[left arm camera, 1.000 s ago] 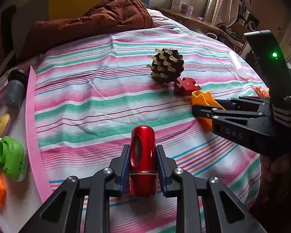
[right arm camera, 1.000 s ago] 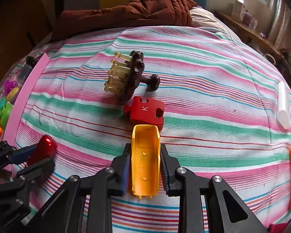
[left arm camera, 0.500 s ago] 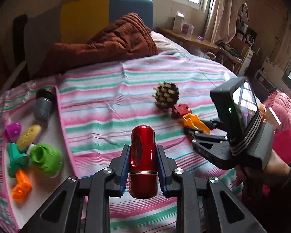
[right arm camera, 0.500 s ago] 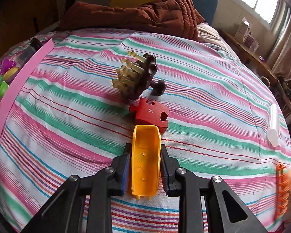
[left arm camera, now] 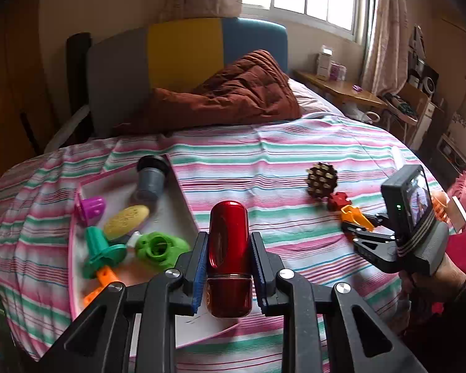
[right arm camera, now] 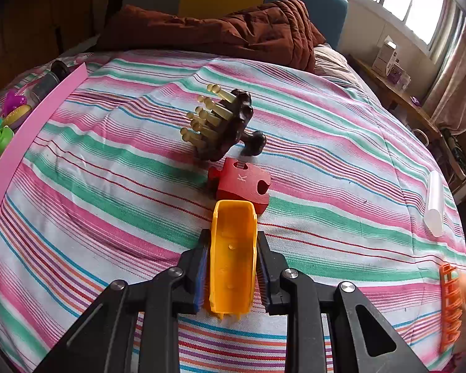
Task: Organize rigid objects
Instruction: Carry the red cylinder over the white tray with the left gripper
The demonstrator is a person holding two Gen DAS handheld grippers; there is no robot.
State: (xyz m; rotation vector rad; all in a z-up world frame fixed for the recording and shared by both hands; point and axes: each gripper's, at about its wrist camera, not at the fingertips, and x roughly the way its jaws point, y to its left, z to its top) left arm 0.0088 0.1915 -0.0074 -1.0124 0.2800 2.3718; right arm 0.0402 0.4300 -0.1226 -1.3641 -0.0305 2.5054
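Red capsule [left arm camera: 229, 258]: glossy metal cylinder with rounded ends, clamped upright between the blue pads of the left gripper [left arm camera: 229, 275].
Left gripper: jaws drawn in tight on the red capsule, held above the near corner of the pink-rimmed tray [left arm camera: 183, 199].
Tray: ahead and to the left of the left gripper; it holds a grey cylinder with a black cap [left arm camera: 149, 180], a purple cup-shaped piece [left arm camera: 91, 208], a yellow oval piece [left arm camera: 125, 217], a teal piece [left arm camera: 101, 250], a green ring-shaped piece [left arm camera: 160, 247] and an orange piece [left arm camera: 104, 279].
Yellow scoop [right arm camera: 232, 255]: open plastic trough gripped along its sides by the right gripper [right arm camera: 232, 275], its front end just short of the red block.
Right gripper: closed narrow on the yellow scoop, low over the striped bedsheet [right arm camera: 326, 161].
Red block [right arm camera: 242, 183]: marked K, straight ahead of the right gripper, on the sheet.
Brown pegged brush [right arm camera: 223, 124]: just beyond the red block, tilted on its side.
White tube [right arm camera: 435, 206]: far to the right of the right gripper.
Orange comb-like piece [right arm camera: 449, 304]: at the right edge.
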